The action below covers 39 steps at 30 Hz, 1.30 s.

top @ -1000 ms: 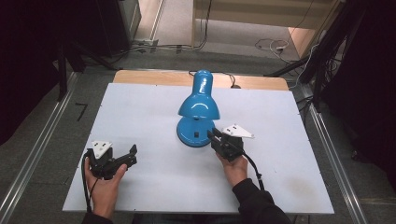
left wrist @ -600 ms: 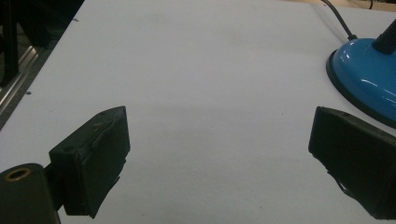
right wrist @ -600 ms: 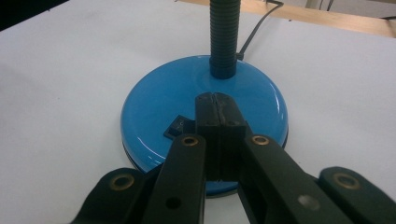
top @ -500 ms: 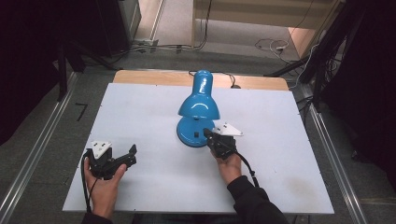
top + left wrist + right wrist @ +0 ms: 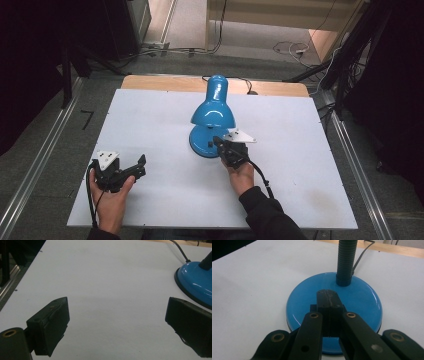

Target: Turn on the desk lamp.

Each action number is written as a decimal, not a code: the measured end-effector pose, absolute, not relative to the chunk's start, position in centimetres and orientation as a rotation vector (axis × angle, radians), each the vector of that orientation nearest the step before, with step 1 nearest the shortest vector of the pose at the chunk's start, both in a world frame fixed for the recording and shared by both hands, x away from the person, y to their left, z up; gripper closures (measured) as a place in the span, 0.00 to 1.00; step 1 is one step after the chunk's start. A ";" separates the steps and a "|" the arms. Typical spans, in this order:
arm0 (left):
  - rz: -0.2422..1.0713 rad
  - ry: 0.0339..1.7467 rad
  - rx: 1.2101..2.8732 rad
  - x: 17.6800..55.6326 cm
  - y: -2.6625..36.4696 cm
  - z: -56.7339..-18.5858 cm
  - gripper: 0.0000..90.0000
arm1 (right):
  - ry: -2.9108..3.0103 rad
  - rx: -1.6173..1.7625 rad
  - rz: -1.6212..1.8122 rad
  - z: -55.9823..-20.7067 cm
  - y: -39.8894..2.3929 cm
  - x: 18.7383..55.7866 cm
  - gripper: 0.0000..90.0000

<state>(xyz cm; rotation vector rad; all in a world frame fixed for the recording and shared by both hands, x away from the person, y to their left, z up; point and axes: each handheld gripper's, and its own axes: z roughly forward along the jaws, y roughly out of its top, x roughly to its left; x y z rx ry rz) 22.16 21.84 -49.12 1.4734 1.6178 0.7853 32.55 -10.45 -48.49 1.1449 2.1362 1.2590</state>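
Note:
A blue desk lamp (image 5: 214,112) stands at the middle of the white table, its shade bent forward over its round base (image 5: 200,142). My right gripper (image 5: 218,141) is shut, its jaws pressed together with nothing between them. In the right gripper view the gripper's tips (image 5: 328,296) lie over the glossy blue base (image 5: 362,302), just in front of the ribbed black neck (image 5: 345,260). My left gripper (image 5: 141,166) rests at the front left of the table, open and empty. The left gripper (image 5: 117,312) points toward the lamp base (image 5: 195,282), well short of it.
The lamp's black cord (image 5: 362,252) runs back over a wooden strip (image 5: 165,82) at the table's far edge. Metal rails (image 5: 350,150) flank the white table (image 5: 300,165). Cables lie on the floor beyond.
My right gripper has shifted a little left and forward onto the lamp base, and its jaws have come together. The left hand has stayed put.

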 end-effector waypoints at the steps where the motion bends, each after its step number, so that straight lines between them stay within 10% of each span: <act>1: 0.784 1.617 1.473 22.2 21.9 -49.1 0.07 | 2.138 1.147 1.256 -48.5 -10.4 32.6 0.97; 39: 0.780 1.614 1.472 22.2 21.9 -49.1 0.07 | 2.183 1.159 1.191 -50.3 -9.0 33.7 0.97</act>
